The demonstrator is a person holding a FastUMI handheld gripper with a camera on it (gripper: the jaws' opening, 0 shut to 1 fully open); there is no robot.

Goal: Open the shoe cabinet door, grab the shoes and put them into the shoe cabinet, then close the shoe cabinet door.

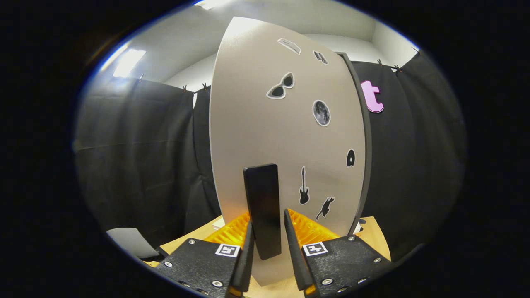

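The shoe cabinet door point(265, 124) stands close in front of me, a pale matte panel with small black stickers and a dark edge along its right side. Its black upright handle point(261, 198) sits between my fingers. My gripper point(268, 218) is shut on this handle, one finger against each side, near the handle's lower half. The door hides the cabinet's inside. A small white shape point(217, 224) peeks out by the door's lower left corner; I cannot tell what it is.
A light wooden tabletop point(377, 238) lies under the cabinet. Black cloth point(136, 157) walls the booth on both sides and behind. A pale grey object point(131, 242) sits low on the left, beside the table.
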